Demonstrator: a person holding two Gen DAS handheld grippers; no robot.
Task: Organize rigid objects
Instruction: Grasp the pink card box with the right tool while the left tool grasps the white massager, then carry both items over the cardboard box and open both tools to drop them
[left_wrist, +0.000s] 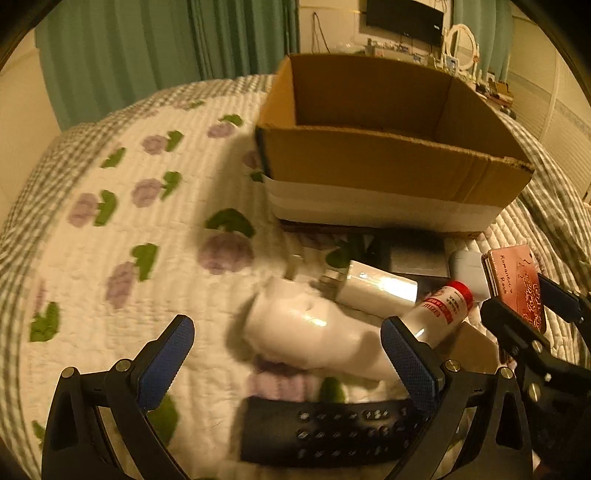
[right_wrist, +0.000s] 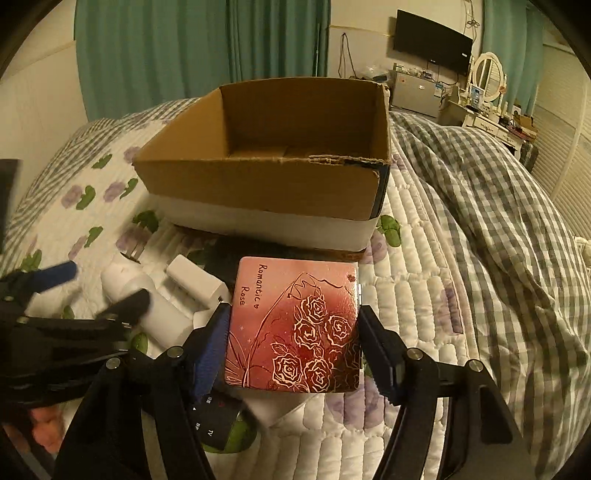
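Pinched flat between your right gripper's (right_wrist: 291, 332) jaws, the pink tin (right_wrist: 295, 325) points its long axis at the cardboard box (right_wrist: 258, 184) — straight ahead; left gripper (left_wrist: 288, 354) hangs spread over the white bottle (left_wrist: 314, 332).

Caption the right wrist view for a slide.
Right gripper clamps a pink rose-printed case before an open cardboard box on the quilted bed.

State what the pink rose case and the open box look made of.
Pink rose case: probably metal or hard plastic with a glossy foil-like finish; the rose lines glint. Open box: plain corrugated cardboard, matte brown, with a ragged torn rim and a white band around its base.
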